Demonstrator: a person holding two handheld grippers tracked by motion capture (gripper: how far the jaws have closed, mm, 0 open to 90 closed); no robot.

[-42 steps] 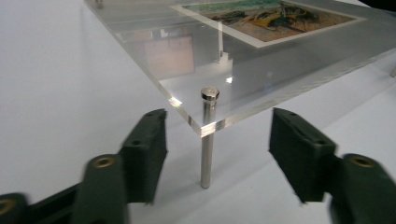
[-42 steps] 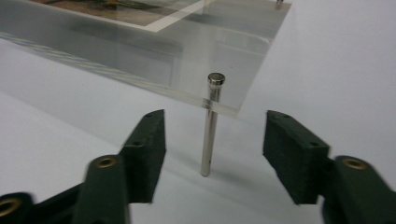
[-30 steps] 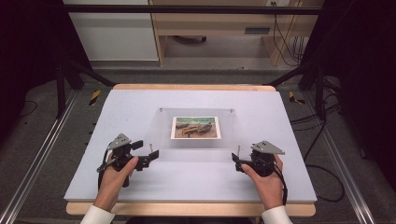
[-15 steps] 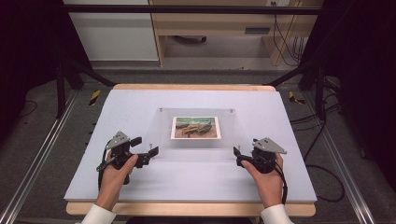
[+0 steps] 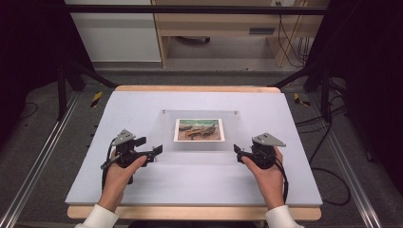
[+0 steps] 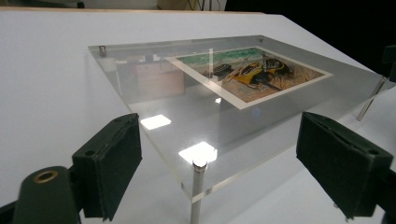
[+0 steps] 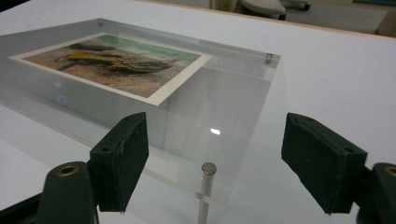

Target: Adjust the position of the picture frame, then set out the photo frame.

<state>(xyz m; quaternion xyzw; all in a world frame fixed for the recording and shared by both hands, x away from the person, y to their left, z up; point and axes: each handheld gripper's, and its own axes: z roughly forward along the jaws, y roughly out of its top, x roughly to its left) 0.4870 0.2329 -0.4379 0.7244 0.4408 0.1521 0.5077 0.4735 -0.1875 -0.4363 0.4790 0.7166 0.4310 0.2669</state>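
Clear acrylic frame (image 5: 202, 130) lies flat mid-table on short metal standoff pins (image 6: 198, 170), a printed picture (image 5: 199, 129) sandwiched in its centre; reads as rigid, moderately heavy for its size, glossy and likely slick under the pads; edges and face would scratch or chip if knocked or dropped.

Left gripper (image 5: 158, 150) sits at the frame's near-left corner, right gripper (image 5: 236, 150) at the near-right corner; both jaw pairs stand apart and have just been closing a little, each straddling its corner pin with nothing pinched yet; pads (image 7: 121, 158) clear of the acrylic in both gripper views.

Best hold, as I judge it: the slab's thickness at the two near corners, pads above and below, or around the corner pins; lift both sides together and level, since a one-sided lift would tilt the plate and let it slide.

Surface: white matte tabletop (image 5: 123, 109), wooden edge at near and far sides; bare around the frame. Room: dark surrounds, grey floor, metal rails left and right, cables (image 5: 328, 137) at right, pale cabinet (image 5: 114, 33) beyond the far edge.
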